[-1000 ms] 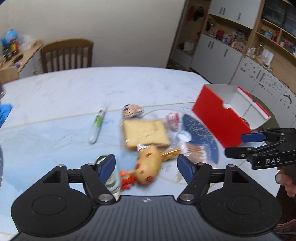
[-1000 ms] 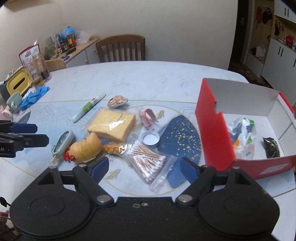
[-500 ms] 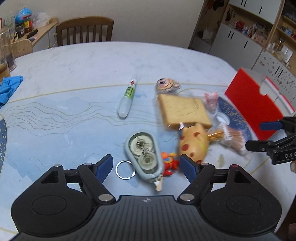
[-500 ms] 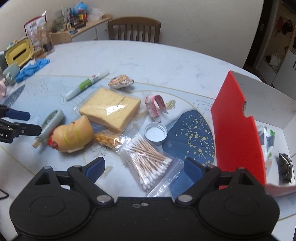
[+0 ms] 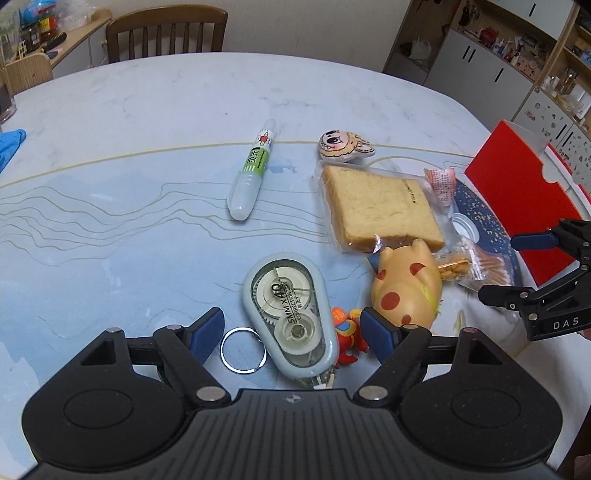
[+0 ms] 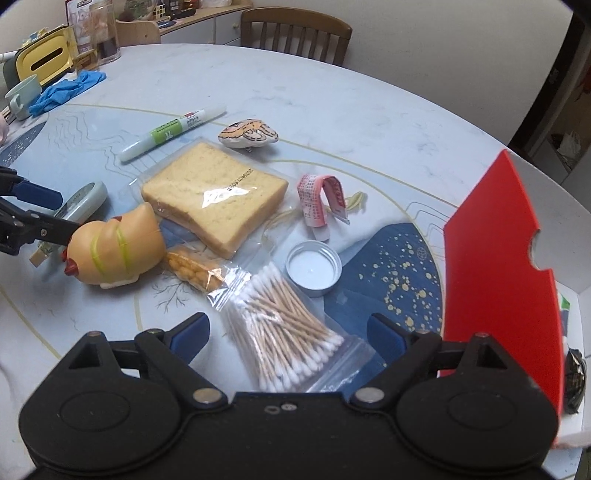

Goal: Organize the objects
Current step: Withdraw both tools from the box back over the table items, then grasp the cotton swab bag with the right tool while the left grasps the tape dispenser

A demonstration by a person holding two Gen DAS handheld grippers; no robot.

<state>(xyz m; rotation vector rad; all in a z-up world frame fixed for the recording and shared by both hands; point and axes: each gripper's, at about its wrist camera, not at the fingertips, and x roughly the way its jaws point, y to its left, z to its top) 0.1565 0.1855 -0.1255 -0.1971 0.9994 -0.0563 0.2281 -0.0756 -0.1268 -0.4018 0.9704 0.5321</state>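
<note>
My left gripper is open, its fingers on either side of a pale blue correction tape dispenser with a key ring. A small orange figure and a tan chicken toy lie just right of it. My right gripper is open over a bag of cotton swabs. Wrapped bread, a snack packet, a metal lid, a pink tape roll, a green marker and a plush face lie on the table. The red box stands at the right.
A wooden chair stands at the table's far side. Blue gloves, a mug and a yellow container sit at the far left. Cabinets and shelves line the right wall.
My left gripper has moved left and closer to the table, from over the chicken toy to straddling the correction tape. My right gripper has come down and forward over the cotton swabs.
</note>
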